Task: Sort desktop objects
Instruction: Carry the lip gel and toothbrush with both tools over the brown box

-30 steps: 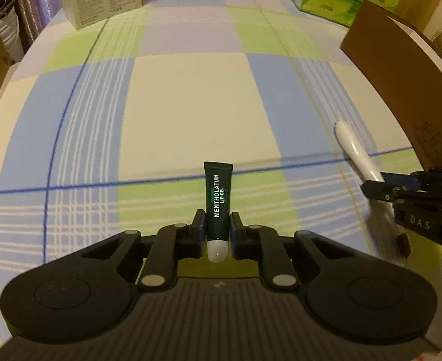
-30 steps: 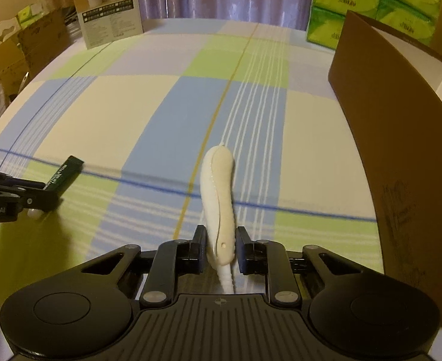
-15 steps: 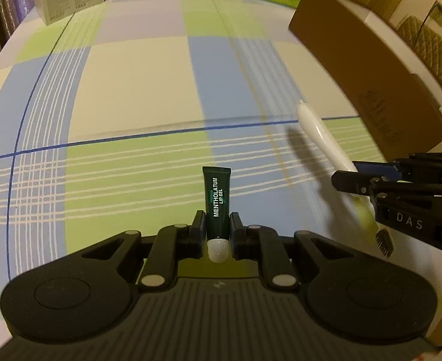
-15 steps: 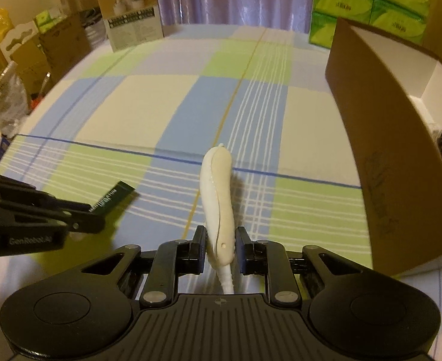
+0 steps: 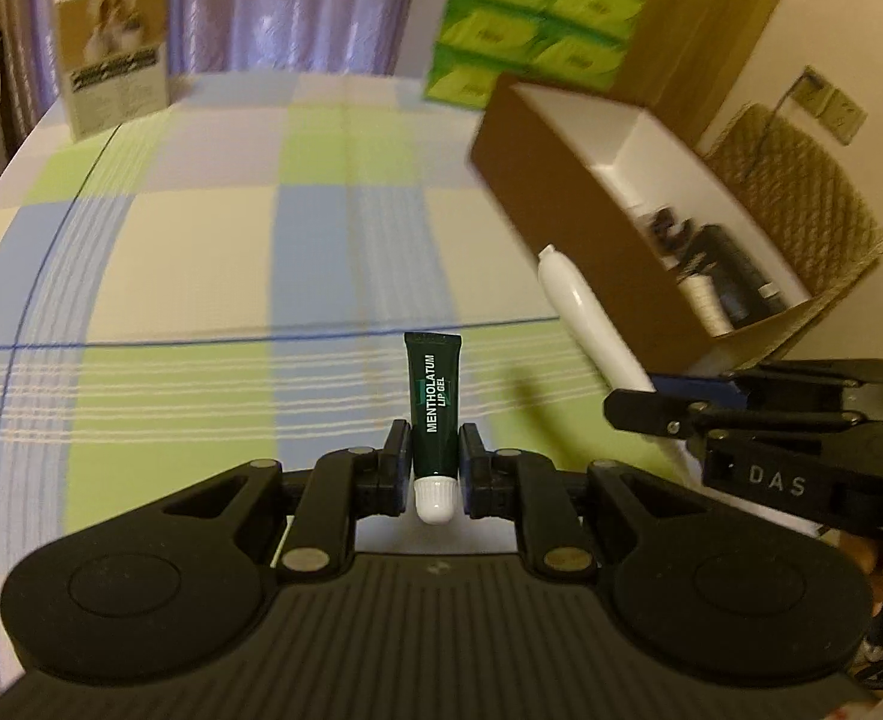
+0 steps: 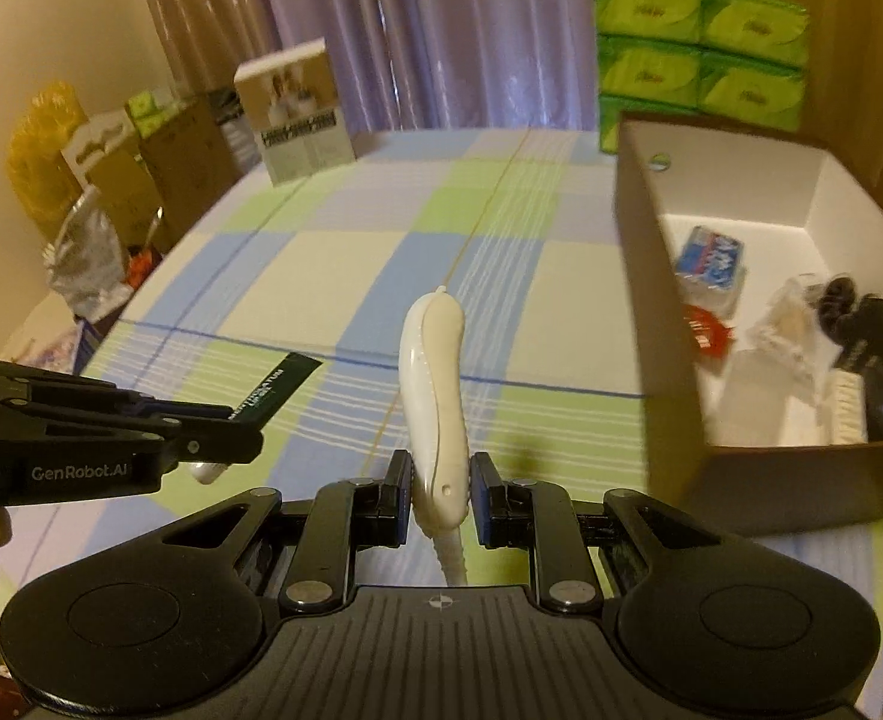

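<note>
My left gripper (image 5: 435, 457) is shut on a dark green Mentholatum lip gel tube (image 5: 434, 405), white cap toward the camera, held above the checked tablecloth (image 5: 201, 276). The right gripper (image 6: 440, 483) is shut on a cream-white brush handle (image 6: 432, 384), which points forward over the cloth. In the left wrist view that handle (image 5: 585, 315) and the right gripper (image 5: 651, 411) sit to the right, close to the brown cardboard box (image 5: 561, 204). The right wrist view shows the left gripper (image 6: 225, 438) and its tube (image 6: 276, 384) at the left.
The open box (image 6: 657, 324) at the right holds several small items, among them a blue packet (image 6: 708, 255). Green tissue packs (image 6: 702, 48) are stacked behind it. A tall product carton (image 6: 294, 111) stands at the table's far left. Clutter lies beyond the left table edge.
Both grippers have risen with their objects and tilted up, so the box's inside now shows. The box has come nearer on the right. Both grips are unchanged.
</note>
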A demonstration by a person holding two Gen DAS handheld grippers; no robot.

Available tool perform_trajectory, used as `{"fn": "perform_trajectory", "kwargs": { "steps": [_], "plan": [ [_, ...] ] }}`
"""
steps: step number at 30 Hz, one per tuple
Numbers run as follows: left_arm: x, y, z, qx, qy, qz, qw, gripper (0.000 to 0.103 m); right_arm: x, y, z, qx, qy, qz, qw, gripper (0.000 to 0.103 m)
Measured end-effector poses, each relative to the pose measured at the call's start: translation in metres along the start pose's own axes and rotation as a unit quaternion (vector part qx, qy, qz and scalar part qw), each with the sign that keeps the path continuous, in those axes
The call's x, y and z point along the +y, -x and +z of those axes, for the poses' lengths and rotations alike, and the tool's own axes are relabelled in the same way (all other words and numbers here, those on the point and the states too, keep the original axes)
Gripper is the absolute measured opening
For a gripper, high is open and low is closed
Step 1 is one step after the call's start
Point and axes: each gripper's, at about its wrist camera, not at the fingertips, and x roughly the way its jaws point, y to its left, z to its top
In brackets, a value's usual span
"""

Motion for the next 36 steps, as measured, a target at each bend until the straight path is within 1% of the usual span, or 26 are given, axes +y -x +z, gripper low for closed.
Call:
{"fn": "perform_trajectory", "kwargs": {
  "steps": [8,13,16,22,27,36],
  "plan": [
    [-0.077,0.006,0.011,-0.034,-0.019,-0.025,0.9989,0.012,-0.055,0.058,-0.007,-0.028,-0.020,-0.005,0.999,0.017],
    [-0.118,-0.001,0.019,-0.046,-0.025,-0.040,0.9978,0.012,-0.089,0.082,-0.008,-0.038,-0.030,-0.013,0.999,0.017],
    [-0.136,-0.005,0.026,-0.051,-0.024,-0.046,0.9973,0.012,-0.109,0.092,-0.004,-0.041,-0.041,-0.011,0.998,0.017],
    [-0.162,-0.015,0.045,-0.064,-0.016,-0.054,0.9963,0.012,-0.147,0.101,0.014,-0.045,-0.063,-0.001,0.997,0.017],
    [-0.178,-0.030,0.062,-0.066,-0.019,-0.047,0.9966,0.012,-0.172,0.099,0.035,-0.043,-0.077,0.006,0.996,0.017],
    [-0.187,-0.064,0.103,-0.054,-0.035,-0.042,0.9970,0.012,-0.196,0.073,0.080,-0.041,-0.072,-0.010,0.996,0.017]
  ]
}}
